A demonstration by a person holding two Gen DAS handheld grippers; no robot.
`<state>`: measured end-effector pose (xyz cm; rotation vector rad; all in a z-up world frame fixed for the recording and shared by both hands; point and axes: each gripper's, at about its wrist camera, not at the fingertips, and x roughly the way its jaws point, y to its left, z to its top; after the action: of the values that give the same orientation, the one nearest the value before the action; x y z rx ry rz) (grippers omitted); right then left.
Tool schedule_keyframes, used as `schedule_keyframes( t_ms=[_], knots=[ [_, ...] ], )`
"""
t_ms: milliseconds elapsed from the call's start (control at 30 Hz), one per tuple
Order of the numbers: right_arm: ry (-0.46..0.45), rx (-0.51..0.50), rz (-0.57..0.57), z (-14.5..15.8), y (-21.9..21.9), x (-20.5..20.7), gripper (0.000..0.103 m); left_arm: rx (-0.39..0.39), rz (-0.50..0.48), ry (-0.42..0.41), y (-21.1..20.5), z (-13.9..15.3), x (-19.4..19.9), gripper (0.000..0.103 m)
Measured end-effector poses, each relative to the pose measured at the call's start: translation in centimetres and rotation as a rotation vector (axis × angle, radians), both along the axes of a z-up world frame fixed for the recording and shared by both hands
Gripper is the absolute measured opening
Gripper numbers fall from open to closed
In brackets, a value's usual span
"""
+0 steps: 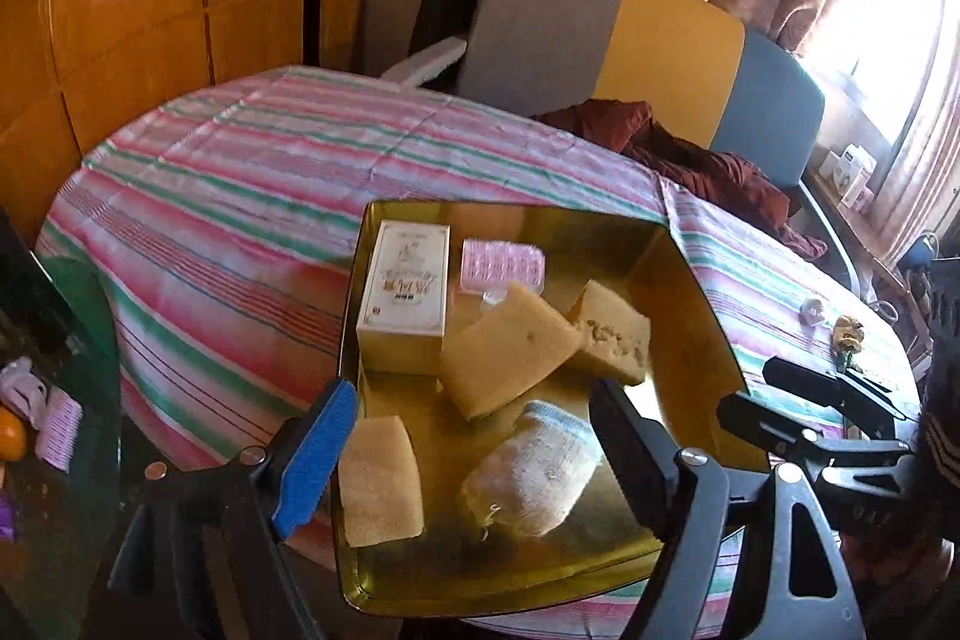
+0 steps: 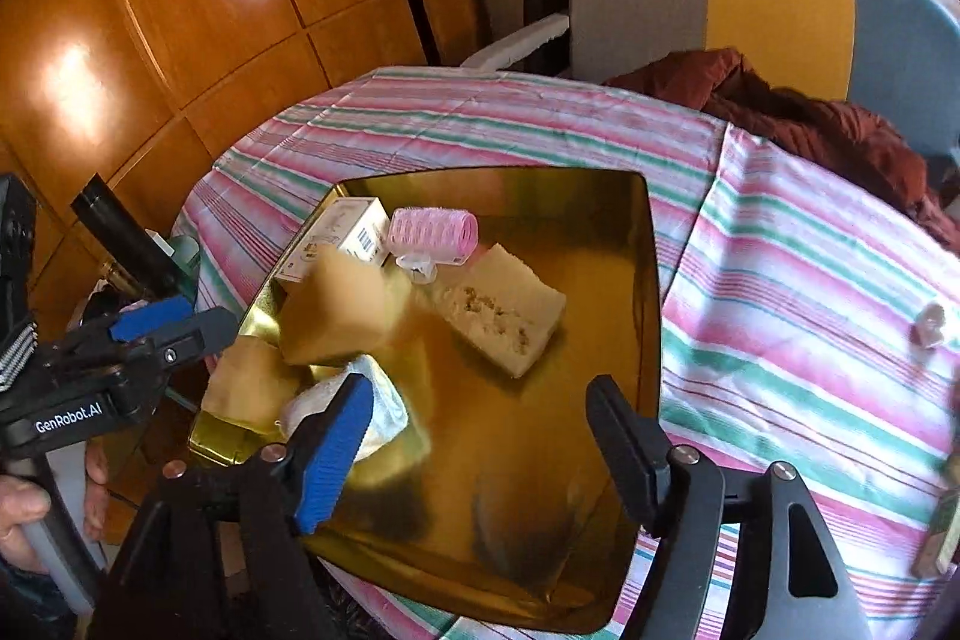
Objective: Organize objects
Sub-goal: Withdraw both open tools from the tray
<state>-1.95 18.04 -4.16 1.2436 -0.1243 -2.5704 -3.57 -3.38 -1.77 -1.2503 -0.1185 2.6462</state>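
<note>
Striped cloth covers the table (image 1: pixel 240 172), and a gold tray (image 1: pixel 690 292) sits on it under both my claws. My left claw (image 1: pixel 474 454) stands wide apart with nothing pressed between its pads; a rolled sock (image 1: pixel 534 466) lies between its fingers, a pale sponge (image 1: pixel 381 478) just beside the blue pad. My right claw (image 2: pixel 480 454) is also apart and empty over bare tray (image 2: pixel 600 280). Beyond lie two more sponges, a white box (image 1: pixel 405 304) and a pink hair roller (image 2: pixel 432 232). Judging by the loose items on the cloth, I should lift clear gently and reach for the small clip (image 2: pixel 930 325) next.
</note>
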Motion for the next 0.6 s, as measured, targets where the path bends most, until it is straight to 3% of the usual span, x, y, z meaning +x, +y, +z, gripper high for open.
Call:
schedule_keyframes(
  t_ms=[433, 600],
  knots=[
    [0.048, -0.002, -0.04, 1.0, 1.0, 2.3, 0.079, -0.119, -0.041, 0.144, 3.0, 2.2, 2.3, 0.081],
    [0.06, -0.01, -0.073, 1.4, 2.1, 3.1, 0.081, -0.135, -0.081, 0.158, 4.4, 2.4, 2.7, 0.081]
  ],
)
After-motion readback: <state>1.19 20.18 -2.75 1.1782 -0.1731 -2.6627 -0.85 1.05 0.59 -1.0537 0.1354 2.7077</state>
